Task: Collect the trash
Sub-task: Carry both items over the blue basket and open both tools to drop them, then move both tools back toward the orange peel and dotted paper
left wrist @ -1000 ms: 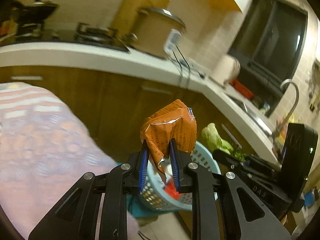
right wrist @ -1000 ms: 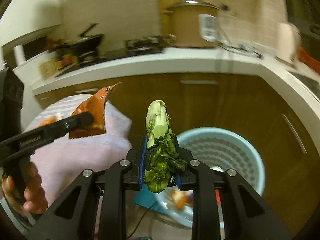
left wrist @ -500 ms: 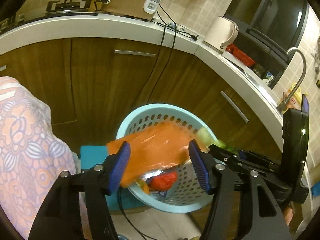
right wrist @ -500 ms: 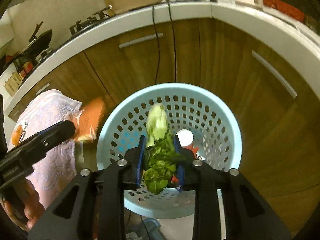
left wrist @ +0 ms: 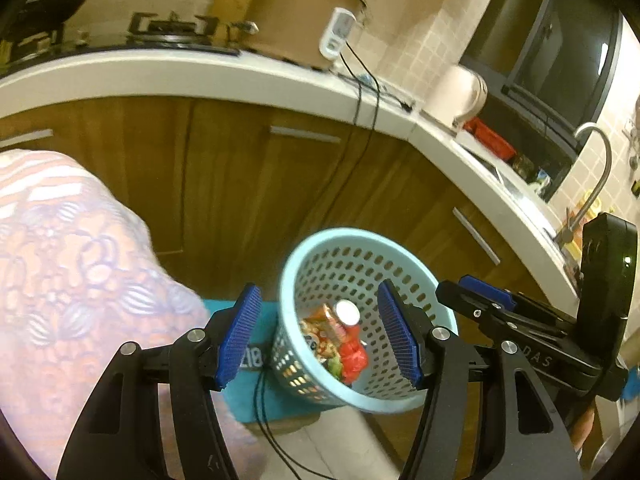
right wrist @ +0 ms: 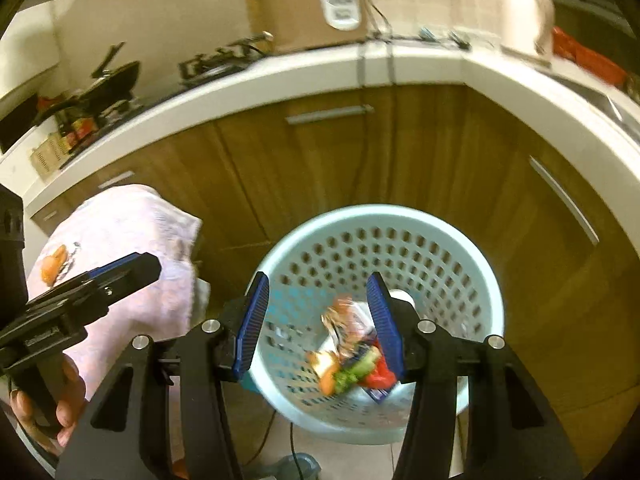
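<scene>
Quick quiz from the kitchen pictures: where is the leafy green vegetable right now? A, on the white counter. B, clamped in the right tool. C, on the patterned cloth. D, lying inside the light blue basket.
D: the green vegetable lies at the bottom of the light blue basket among the wrappers, and the right tool, its jaws opening, has nothing between them.

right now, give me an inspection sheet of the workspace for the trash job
surface: tiled floor under the bin; patterned cloth beside it.
job's things: light blue perforated bin holds wrappers, a green leafy scrap, a red piece and a round white lid.
clutter: orange bit lying on the cloth.
grippers: left gripper open, nothing between the pads; right gripper opening, nothing between the pads.
cables: black cords hang from the counter down the cabinet to the floor.
surroundings: white counter, wooden cabinets, large pot, kettle, tap.
</scene>
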Tool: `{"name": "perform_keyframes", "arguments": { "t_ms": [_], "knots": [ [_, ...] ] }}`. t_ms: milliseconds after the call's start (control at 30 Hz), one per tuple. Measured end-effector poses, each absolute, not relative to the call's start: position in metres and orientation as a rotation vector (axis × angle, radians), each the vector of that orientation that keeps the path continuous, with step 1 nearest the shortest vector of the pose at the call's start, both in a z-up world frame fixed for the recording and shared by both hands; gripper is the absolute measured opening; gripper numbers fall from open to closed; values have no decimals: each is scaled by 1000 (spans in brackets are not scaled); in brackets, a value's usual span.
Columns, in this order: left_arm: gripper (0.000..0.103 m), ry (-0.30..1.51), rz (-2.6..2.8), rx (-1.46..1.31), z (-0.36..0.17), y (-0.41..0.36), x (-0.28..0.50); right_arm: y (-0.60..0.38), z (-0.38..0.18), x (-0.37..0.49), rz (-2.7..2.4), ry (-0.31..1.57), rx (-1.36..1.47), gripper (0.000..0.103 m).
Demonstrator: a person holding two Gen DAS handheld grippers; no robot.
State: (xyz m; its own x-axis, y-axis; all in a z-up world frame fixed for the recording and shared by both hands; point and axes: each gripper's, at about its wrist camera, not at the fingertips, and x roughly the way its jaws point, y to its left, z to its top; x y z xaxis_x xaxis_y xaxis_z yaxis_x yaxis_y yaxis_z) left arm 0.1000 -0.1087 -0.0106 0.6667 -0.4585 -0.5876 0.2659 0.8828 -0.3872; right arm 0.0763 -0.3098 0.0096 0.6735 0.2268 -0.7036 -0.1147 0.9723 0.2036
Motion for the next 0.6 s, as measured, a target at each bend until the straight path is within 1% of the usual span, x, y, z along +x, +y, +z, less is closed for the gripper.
{"name": "perform_keyframes", "arguments": {
  "t_ms": [233, 467, 600],
  "knots": [
    [59, 660, -339, -309, 15, -52, 78, -264, 39, 73, 283, 744, 107, 48],
    [59, 567, -171, -317, 42, 32, 48, -198, 70, 68, 421, 652, 68, 48],
    [59, 543, -65, -320, 49, 82, 32, -149, 81, 65, 512, 602, 38, 48]
  ]
}}
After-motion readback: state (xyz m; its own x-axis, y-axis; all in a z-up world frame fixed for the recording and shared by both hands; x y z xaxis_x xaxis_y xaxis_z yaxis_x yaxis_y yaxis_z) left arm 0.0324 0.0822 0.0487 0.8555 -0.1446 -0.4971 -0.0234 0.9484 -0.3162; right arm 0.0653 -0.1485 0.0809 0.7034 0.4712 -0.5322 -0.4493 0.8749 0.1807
